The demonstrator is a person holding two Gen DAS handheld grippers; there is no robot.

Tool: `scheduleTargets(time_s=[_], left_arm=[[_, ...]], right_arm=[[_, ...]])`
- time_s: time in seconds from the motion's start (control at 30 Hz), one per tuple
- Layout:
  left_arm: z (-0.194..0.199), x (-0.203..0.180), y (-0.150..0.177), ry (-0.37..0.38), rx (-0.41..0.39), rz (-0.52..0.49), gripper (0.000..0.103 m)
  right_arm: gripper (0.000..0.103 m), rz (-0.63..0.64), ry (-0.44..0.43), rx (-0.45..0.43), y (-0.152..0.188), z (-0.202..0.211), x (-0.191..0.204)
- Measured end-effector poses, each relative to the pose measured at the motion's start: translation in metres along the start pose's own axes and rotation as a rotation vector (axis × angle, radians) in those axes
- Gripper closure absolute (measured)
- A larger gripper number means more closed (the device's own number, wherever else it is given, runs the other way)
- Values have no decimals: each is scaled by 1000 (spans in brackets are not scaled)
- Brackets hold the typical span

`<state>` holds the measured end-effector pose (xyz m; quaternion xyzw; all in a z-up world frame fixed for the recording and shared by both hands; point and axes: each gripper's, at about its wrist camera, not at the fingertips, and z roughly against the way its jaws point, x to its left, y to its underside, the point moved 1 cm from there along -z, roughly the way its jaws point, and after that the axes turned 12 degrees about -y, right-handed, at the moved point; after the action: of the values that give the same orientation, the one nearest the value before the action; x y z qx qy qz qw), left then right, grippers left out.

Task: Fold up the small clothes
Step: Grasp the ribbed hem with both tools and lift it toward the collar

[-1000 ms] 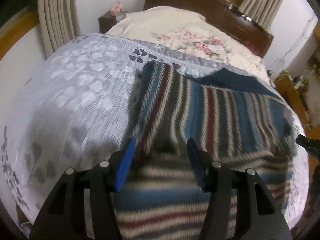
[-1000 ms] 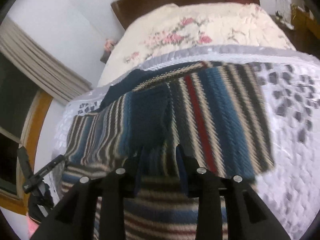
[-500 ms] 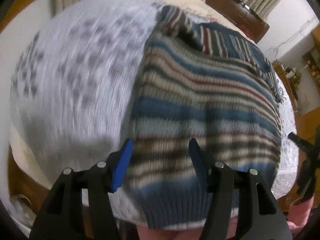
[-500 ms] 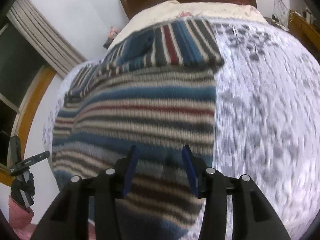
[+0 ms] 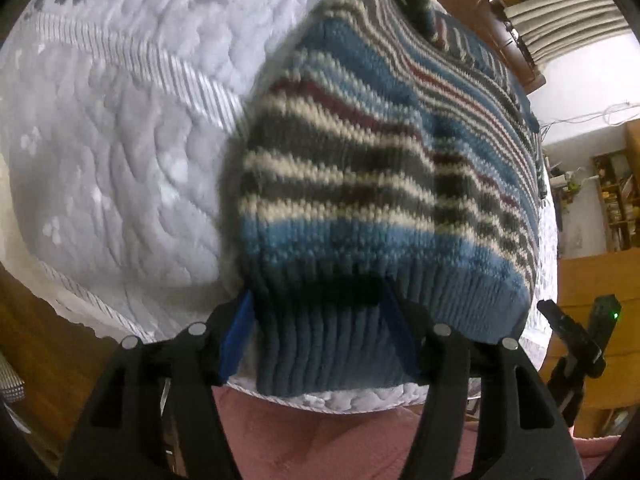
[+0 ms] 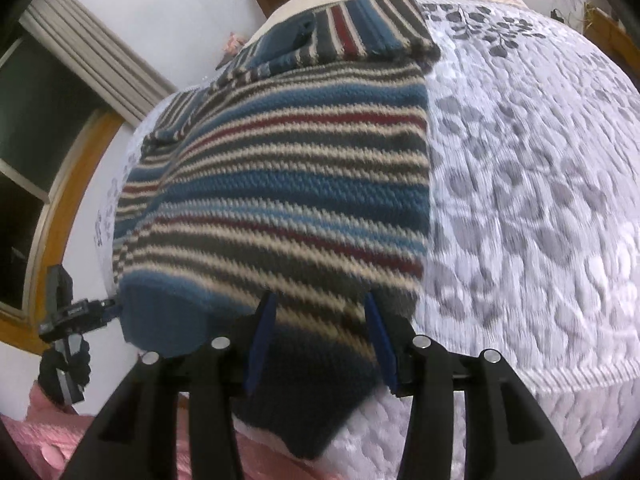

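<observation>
Both the left hand-held gripper (image 5: 316, 320) and right hand-held gripper (image 6: 320, 332) stand released around the hem of the blue, cream and maroon striped knitted sweater (image 6: 280, 184) on the grey leaf-patterned quilted bed (image 6: 520, 200), so clenching too shallowly might catch only one layer and skew the fold

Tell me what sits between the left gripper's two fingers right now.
In the left wrist view, the ribbed blue hem of the striped sweater fills the gap of the left gripper, whose fingers stand wide apart.
</observation>
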<state>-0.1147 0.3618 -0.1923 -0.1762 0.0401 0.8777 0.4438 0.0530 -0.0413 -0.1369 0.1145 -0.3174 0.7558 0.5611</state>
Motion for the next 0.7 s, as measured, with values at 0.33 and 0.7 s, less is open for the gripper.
scheduleTargets(time_s=[0.33,0.7], left_arm=[[4,-10,9,114,23,38,71],[-4,-25,15,26,47,-47,52]], right_arm=[[50,-86,-84,117,56,-11,-23],[52,-131,-164,162,72,-35,-20]])
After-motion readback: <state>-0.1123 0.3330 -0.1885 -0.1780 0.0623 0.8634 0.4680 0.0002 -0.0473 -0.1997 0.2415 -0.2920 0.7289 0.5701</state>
